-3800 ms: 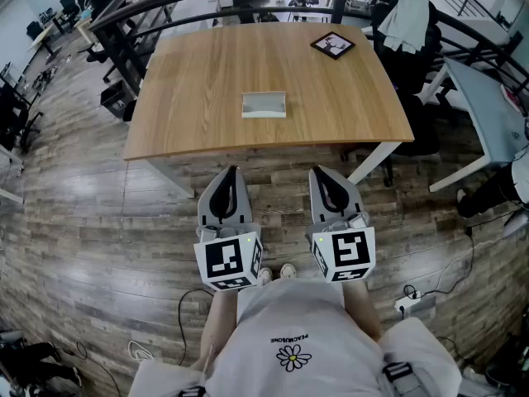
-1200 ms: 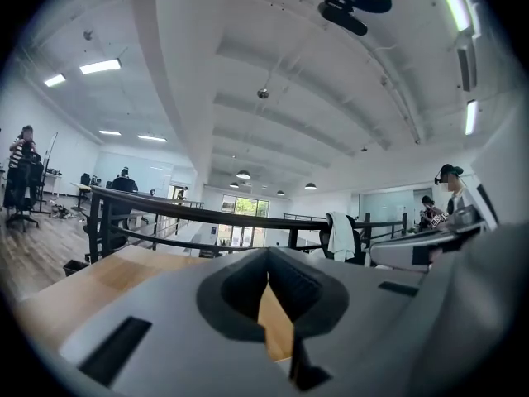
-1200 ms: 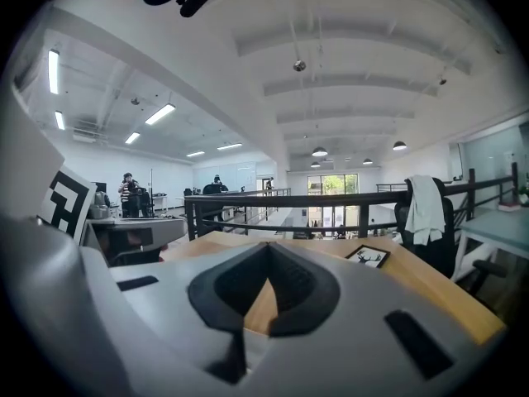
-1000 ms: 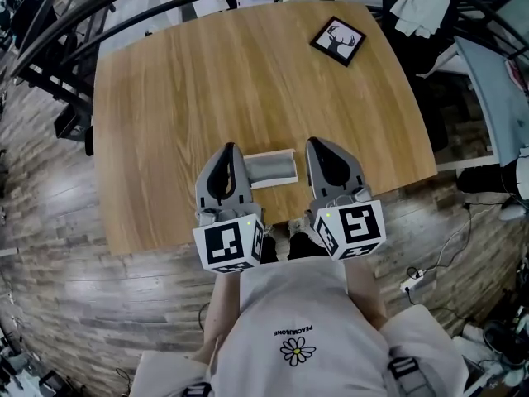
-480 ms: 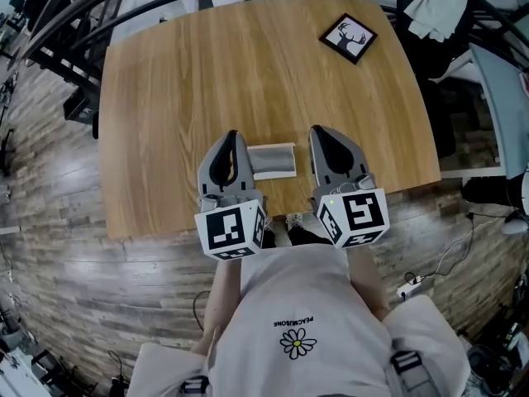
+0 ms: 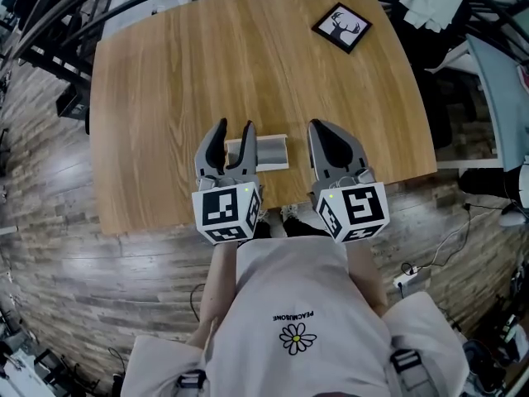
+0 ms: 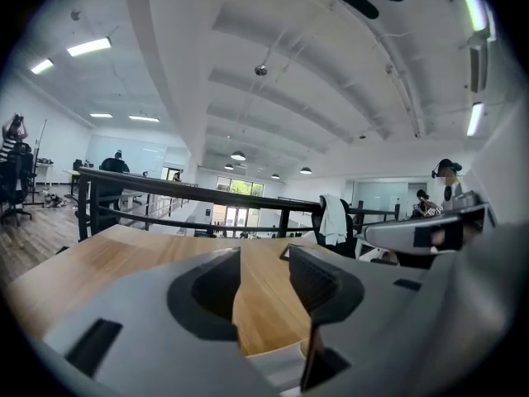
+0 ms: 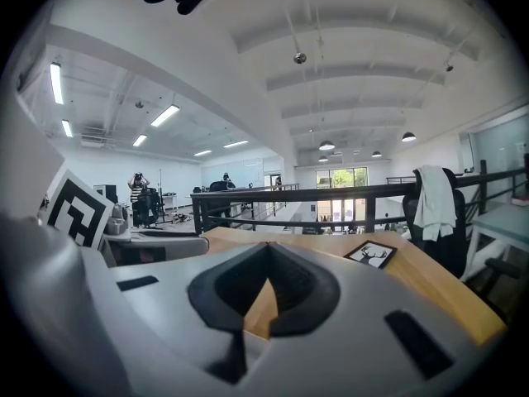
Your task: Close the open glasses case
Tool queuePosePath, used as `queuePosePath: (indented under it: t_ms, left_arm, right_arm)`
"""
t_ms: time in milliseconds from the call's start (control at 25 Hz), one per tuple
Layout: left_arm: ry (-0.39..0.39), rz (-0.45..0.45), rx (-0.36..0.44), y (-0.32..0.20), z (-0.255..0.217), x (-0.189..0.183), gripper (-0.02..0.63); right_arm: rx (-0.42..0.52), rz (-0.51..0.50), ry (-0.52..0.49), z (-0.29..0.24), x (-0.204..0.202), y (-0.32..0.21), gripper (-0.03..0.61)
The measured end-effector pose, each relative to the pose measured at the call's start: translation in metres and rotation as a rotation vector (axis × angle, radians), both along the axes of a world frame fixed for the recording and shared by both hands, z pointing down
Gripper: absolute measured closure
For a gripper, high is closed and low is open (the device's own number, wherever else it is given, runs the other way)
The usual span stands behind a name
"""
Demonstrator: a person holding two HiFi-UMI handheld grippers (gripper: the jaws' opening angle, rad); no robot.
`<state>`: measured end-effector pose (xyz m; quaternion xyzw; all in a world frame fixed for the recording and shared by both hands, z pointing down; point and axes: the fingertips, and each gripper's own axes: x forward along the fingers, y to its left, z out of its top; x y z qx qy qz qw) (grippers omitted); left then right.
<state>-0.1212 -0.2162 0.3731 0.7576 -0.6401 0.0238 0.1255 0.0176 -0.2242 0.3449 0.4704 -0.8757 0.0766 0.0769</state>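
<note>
The open grey glasses case (image 6: pixel 271 152) lies on the wooden table (image 6: pixel 165 98), close to its near edge. My left gripper (image 6: pixel 233 131) is over the case's left end. Its jaws are opening, and part of that end shows between the fingers; no pad presses on it. In the left gripper view the left gripper (image 7: pixel 264 273) shows a clear gap with bare tabletop behind. My right gripper (image 6: pixel 324 136) hovers just right of the case, its fingers together and nothing held. The right gripper (image 8: pixel 266 276) has its tips meeting in its own view.
A black-framed deer picture (image 6: pixel 341 27) lies at the table's far right corner; the picture (image 8: pixel 369 254) also shows in the right gripper view. Black railings (image 6: pixel 50 31) run behind and left of the table. A chair with pale clothing (image 6: pixel 430 2) stands far right.
The left gripper's jaws went from shut to open, and it moved forward onto the case's left end. The right gripper has stayed beside the case.
</note>
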Motion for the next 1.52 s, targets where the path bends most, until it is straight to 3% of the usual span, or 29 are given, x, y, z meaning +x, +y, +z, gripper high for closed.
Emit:
queuePosePath:
  t_ms: [320,680,1520]
  left_arm:
    - [-0.022,0.079,-0.169,-0.008,0.067,0.021,0.415]
    - [-0.009,0.109,-0.335,-0.006,0.130,0.026,0.407]
    - [0.018,0.115,-0.430,-0.015,0.172,0.029,0.400]
  right_arm:
    - [-0.025,0.004,0.015,0.012,0.003,-0.001,0.572]
    - [-0.065,0.027,0.028,0.025,0.010,-0.003,0.572]
    - [-0.100,0.068,0.059,0.041,0.030,-0.003,0.572]
